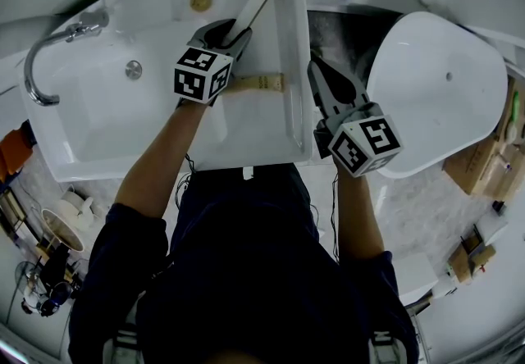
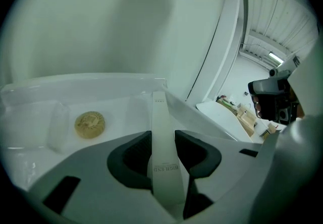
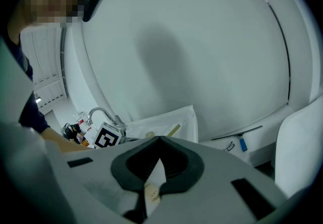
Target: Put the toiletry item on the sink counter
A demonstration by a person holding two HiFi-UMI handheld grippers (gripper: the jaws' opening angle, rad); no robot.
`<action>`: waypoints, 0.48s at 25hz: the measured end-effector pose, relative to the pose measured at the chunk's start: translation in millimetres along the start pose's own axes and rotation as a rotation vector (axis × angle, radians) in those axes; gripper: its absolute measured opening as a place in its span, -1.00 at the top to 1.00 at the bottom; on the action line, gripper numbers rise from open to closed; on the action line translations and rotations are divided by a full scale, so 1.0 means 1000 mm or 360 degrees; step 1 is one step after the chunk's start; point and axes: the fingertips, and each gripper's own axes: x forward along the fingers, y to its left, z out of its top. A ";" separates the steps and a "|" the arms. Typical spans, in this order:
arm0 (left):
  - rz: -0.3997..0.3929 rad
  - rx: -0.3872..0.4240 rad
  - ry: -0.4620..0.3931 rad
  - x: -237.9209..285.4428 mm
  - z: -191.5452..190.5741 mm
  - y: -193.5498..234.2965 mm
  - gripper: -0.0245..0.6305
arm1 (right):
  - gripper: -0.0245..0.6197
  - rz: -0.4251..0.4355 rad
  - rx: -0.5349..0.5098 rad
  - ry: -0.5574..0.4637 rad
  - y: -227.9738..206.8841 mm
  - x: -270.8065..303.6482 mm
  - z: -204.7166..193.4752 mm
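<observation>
**Placement not complete: item in the left jaws, above the sink.**

The left gripper (image 2: 164, 155) has its jaws clamped on the sides of a long white box (image 2: 162, 137), the toiletry item. The box runs forward from the jaws toward the rear right corner of the tabletop (image 1: 254, 129) around the sink. No view settles whether its far end touches the surface. A round yellow soap (image 2: 90, 124) sits to its left at the back, and a tan item (image 1: 261, 83) lies on the tabletop just beside the gripper. The right gripper (image 3: 154, 177), off the sink's right edge, has its jaws closed on a thin white piece (image 3: 151, 187). Judgement: lowering and release of the box remain, and the task is well advanced but not yet done.
</observation>
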 end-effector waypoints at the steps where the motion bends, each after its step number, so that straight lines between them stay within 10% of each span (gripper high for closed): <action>1: 0.0013 0.0008 0.0005 0.001 0.000 0.000 0.43 | 0.91 0.0000 0.0003 0.0000 -0.001 0.000 0.000; 12: 0.0122 0.0083 0.0076 0.006 -0.001 0.000 0.43 | 0.91 0.0010 0.0015 -0.0005 -0.010 -0.006 0.002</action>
